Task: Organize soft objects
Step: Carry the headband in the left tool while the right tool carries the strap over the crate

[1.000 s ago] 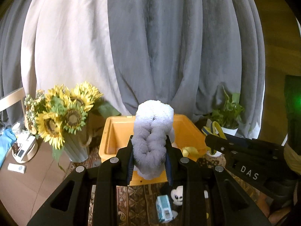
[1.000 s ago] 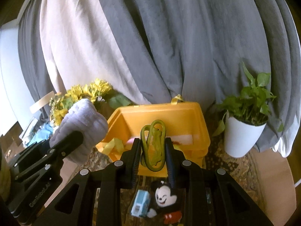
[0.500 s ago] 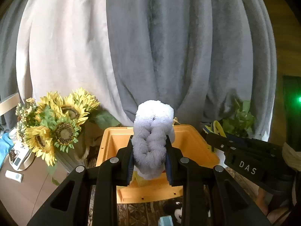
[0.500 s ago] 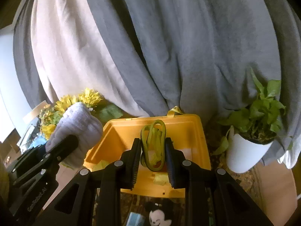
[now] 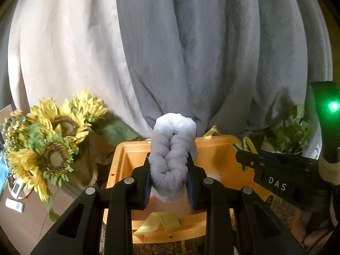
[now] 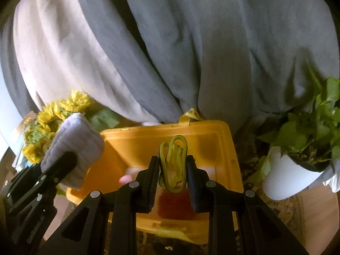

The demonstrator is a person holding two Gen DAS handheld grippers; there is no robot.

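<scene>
My left gripper (image 5: pixel 169 167) is shut on a rolled light-blue fluffy towel (image 5: pixel 172 150) and holds it above the open orange bin (image 5: pixel 221 148). My right gripper (image 6: pixel 173 169) is shut on a yellow-green bundle of looped bands (image 6: pixel 173 165), also above the orange bin (image 6: pixel 212 136). The towel shows in the right wrist view (image 6: pixel 74 146) at the left, and the right gripper shows in the left wrist view (image 5: pixel 276 174) at the right. Inside the bin lie a pink object (image 6: pixel 125 178) and a red-brown patch (image 6: pixel 174 204). A yellow ribbon (image 5: pixel 159 223) hangs over the bin's near rim.
A sunflower bouquet in a vase (image 5: pixel 53 148) stands left of the bin. A potted green plant in a white pot (image 6: pixel 297 165) stands to its right. Grey and cream curtains (image 5: pixel 170 53) hang behind. A patterned rug (image 6: pixel 250 167) lies under the bin.
Both grippers have moved forward toward the bin, which now looks larger and nearer. The Mickey toy and small blue box have dropped out of view. Both grips are unchanged.
</scene>
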